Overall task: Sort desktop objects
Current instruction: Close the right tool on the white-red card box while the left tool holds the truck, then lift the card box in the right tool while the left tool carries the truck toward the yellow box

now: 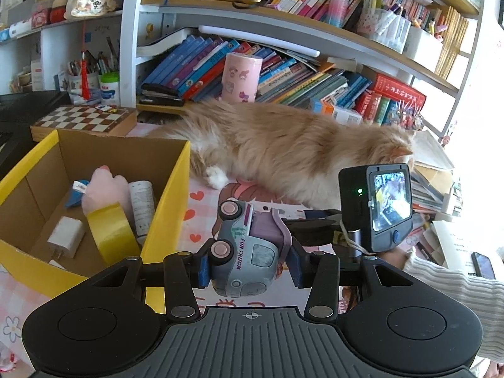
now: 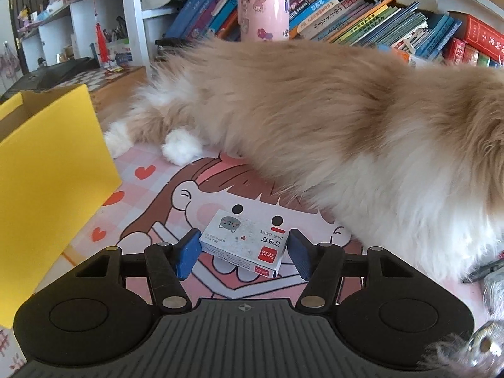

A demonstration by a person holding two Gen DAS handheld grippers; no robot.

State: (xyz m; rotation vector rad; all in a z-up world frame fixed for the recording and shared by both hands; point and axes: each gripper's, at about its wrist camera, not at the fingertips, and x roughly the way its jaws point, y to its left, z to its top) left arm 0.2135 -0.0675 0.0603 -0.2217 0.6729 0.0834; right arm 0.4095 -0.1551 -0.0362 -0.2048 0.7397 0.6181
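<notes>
Left gripper (image 1: 250,263) is clamping a grey-blue toy truck (image 1: 244,252) marked FUN TRUCK, tipped on its side with pink wheels facing left, and holding it above the desk mat (image 1: 201,217) just right of the yellow cardboard box (image 1: 170,208). Right gripper (image 2: 244,253) is straddling a small staple box (image 2: 244,241) lying flat on the mat; left pad is touching it, right pad is standing just clear. An orange-and-white cat (image 2: 315,110) is lying behind.

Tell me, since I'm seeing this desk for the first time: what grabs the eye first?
A fluffy orange-and-white cat sprawls across the cartoon desk mat, in front of the bookshelf. The left gripper holds a grey toy truck beside a yellow cardboard box. The right gripper straddles a small staples box.
</notes>
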